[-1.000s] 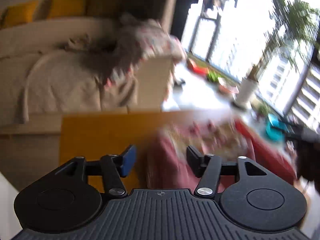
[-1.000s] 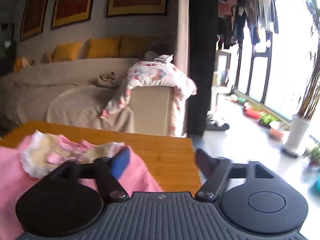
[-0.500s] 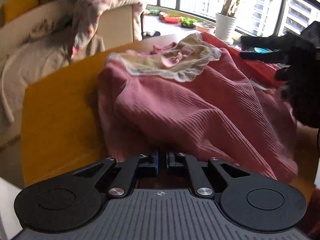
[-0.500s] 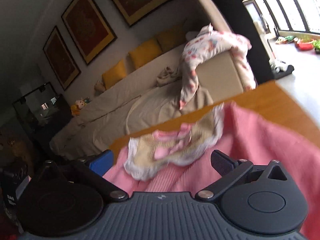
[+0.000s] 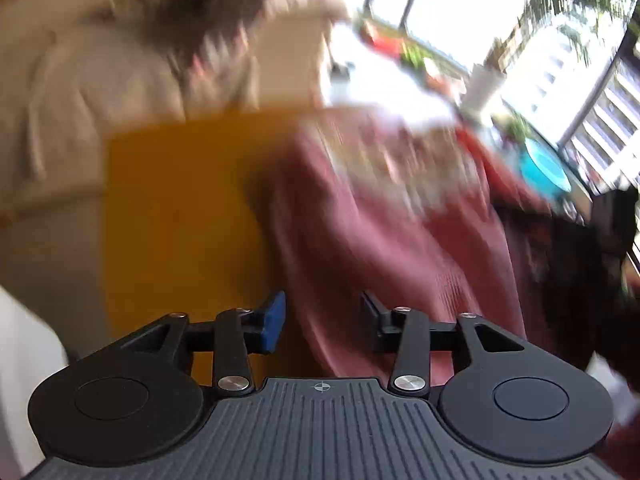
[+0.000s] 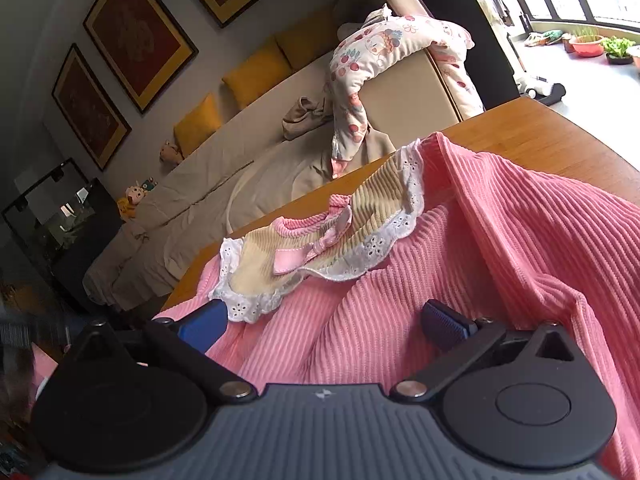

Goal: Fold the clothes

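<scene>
A pink ribbed garment (image 6: 500, 248) with a beige lace-trimmed collar (image 6: 360, 216) and a pink bow lies bunched on the wooden table (image 6: 532, 136). My right gripper (image 6: 324, 320) is open, low over the garment just below the collar, with pink cloth between its fingers. The left wrist view is blurred by motion: my left gripper (image 5: 322, 322) is open at the garment's near left edge (image 5: 380, 248), with cloth between its fingers. The other gripper shows as a dark blur (image 5: 592, 264) at the right.
A beige sofa (image 6: 248, 168) with yellow cushions stands behind the table, with a floral garment (image 6: 372, 60) draped over its arm. Bare orange tabletop (image 5: 180, 216) lies left of the garment. Windows and potted plants (image 6: 616, 46) are at the right.
My left gripper was shut on the pink garment's edge half a second ago and is now open, with the camera swinging. My right gripper has dropped closer onto the garment.
</scene>
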Demonstrator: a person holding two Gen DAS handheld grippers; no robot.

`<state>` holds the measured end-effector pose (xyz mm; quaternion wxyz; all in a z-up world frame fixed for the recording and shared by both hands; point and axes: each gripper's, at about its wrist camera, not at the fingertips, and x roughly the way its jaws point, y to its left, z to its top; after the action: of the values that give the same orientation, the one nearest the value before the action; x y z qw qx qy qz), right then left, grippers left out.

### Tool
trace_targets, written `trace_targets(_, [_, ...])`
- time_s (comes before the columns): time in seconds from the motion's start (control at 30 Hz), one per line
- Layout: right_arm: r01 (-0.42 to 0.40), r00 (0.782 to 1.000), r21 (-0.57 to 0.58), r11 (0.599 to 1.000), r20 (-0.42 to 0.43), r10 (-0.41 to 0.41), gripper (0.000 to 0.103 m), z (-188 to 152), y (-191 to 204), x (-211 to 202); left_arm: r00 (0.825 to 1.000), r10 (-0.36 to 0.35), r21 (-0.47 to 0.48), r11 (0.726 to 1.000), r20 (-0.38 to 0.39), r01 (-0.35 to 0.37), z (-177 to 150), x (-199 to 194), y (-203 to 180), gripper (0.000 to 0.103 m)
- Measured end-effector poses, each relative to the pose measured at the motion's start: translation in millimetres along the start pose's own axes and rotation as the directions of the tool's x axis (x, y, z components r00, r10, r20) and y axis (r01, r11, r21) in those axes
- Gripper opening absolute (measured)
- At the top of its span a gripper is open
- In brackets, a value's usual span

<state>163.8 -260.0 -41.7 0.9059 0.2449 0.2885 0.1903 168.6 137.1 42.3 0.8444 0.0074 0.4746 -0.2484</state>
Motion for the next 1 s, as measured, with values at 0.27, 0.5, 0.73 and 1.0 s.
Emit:
trace_targets(0.27, [0.000,1.000,0.001,1.000,0.002,0.000,0.103,0,-1,0,0.991,0.130,0.223,0.966,0.033,-0.134,-11,32,-46,0.003])
trace_targets(0.5, [0.016,1.000,-0.029,0.999,-0.011,-0.017,0.103,0,4,1,0.844,0.321,0.188,0.882,0.429,-0.431,45,-55,-38,0.003])
trace_targets(0.73, [0.010,1.000,-0.018,1.000,-0.020,-0.011,0.103,-2,6,-1,0.891,0.357,0.137,0.904,0.279,-0.405,24,-25,-23,0.024])
trace_targets(1.0, [0.039,0.996,-0.088,0.995,-0.072,-0.046,0.103,-1,19,4,0.858,0.320,-0.078,0.946,0.403,-0.316,-2,-72,-11,0.067])
